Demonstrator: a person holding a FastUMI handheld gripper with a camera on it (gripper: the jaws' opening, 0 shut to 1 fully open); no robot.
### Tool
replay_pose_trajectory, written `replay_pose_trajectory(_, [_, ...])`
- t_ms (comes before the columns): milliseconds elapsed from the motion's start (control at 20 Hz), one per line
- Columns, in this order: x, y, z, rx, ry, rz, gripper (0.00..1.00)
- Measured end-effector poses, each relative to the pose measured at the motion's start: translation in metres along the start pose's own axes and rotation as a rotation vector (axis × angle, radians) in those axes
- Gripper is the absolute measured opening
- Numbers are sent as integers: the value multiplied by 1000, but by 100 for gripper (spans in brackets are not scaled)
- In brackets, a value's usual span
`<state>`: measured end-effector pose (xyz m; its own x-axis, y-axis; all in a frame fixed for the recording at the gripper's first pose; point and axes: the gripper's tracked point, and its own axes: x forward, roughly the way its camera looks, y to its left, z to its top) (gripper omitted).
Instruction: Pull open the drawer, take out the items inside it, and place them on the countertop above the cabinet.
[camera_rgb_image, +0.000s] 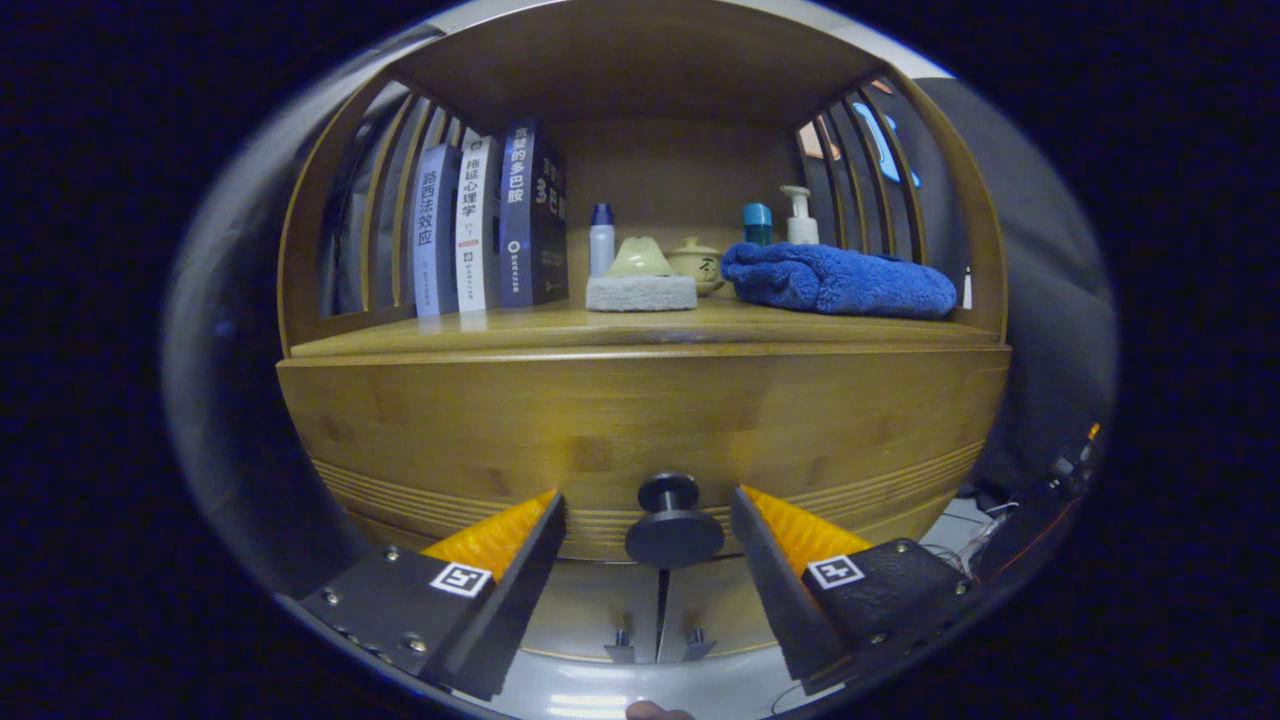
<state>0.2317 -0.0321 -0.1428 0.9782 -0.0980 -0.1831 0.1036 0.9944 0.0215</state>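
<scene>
Nearest to us, the gripper (650, 520) has its fingers spread wide, pressing on nothing. The round dark knob (672, 522) of the drawer sits between them, clear of both: one finger (520, 560) stands at its 9 o'clock, the other at its 3 o'clock. Behind the knob we see the wooden drawer front (640, 420), closed flush with the cabinet, so its contents are hidden from us.

At 12 o'clock from the knob lies the countertop (500, 335), under a shelf. On it, straight above the knob, a white sponge (641, 292) carries a pale soap-like lump (640, 258). At 1 o'clock lies a folded blue towel (835, 280); at 11 o'clock three books (490, 230) stand upright. Farther back we make out small bottles (601, 238) and a lidded ceramic jar (697, 264).
</scene>
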Motion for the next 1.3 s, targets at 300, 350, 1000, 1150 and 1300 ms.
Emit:
replay_pose_trajectory(300, [-16,-7,6,19,15,-23,99])
replay_pose_trajectory(350, [-23,-7,8,32,14,-23,99])
replay_pose_trajectory(1000, [-163,-22,29,94,19,3,99])
replay_pose_trajectory(1150, [-197,-30,57,70,-29,0,99])
replay_pose_trajectory(1300, [-230,-26,90,81,-71,26,99])
